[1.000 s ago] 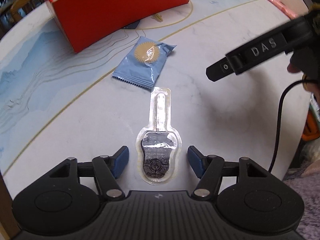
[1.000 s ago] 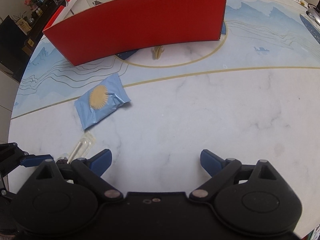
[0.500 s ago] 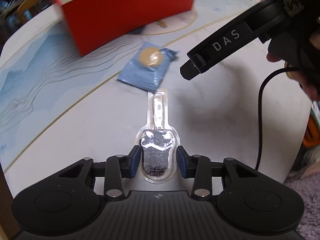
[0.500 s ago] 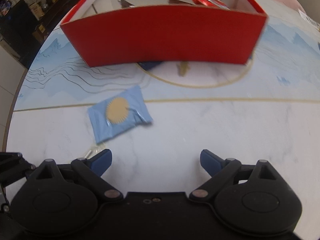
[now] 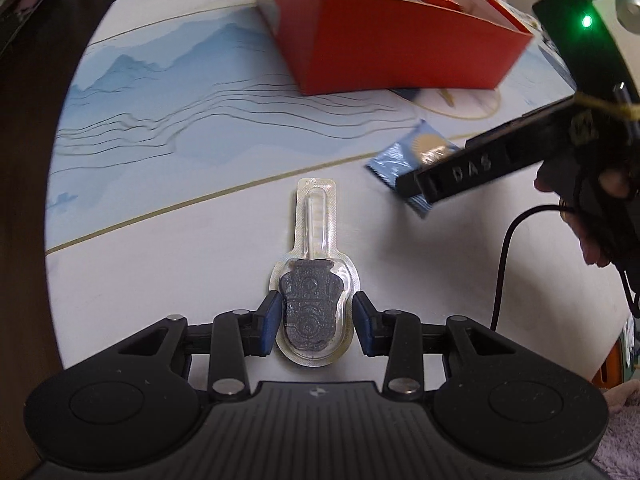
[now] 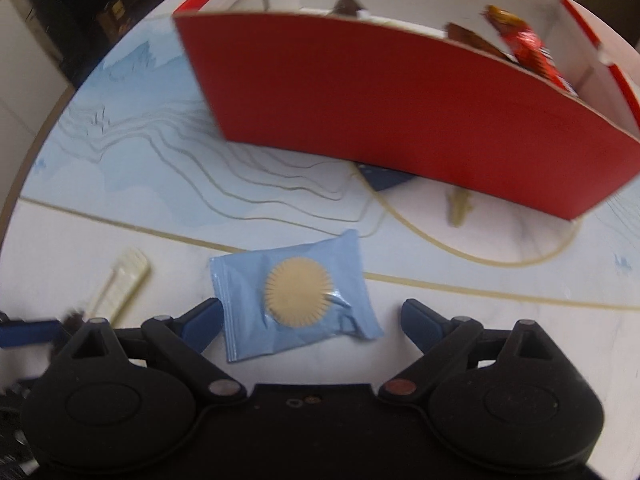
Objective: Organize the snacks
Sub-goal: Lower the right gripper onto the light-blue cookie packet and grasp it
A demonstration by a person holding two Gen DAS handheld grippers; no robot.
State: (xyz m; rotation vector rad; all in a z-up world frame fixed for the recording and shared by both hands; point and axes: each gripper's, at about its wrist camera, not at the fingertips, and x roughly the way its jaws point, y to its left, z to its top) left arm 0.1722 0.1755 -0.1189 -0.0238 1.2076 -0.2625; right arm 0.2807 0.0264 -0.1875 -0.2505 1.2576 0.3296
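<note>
A clear blister pack with a dark moulded candy on a stick (image 5: 310, 312) lies lengthwise on the white table, stick pointing away. My left gripper (image 5: 315, 322) is shut on it, a blue pad pressing on each side of the candy end. In the right wrist view a light blue packet with a tan sun disc (image 6: 296, 300) lies between the fingers of my open right gripper (image 6: 312, 312); the left finger is at its edge and the right finger stands apart. Behind stands the red box (image 6: 400, 120) holding wrapped snacks (image 6: 528, 56). The candy's stick end (image 6: 120, 284) shows at left.
The red box (image 5: 380, 52) stands at the table's far side with a dark blue thing (image 6: 384, 178) poking out beneath it. A person's hand (image 5: 600, 216) and a black cable (image 5: 504, 260) hang at right. The table edge and dark floor lie to the left.
My left jaws closed from wide open onto the candy pack, and the gripper rolled and shifted. My right gripper moved over the blue packet, which now lies between its fingers.
</note>
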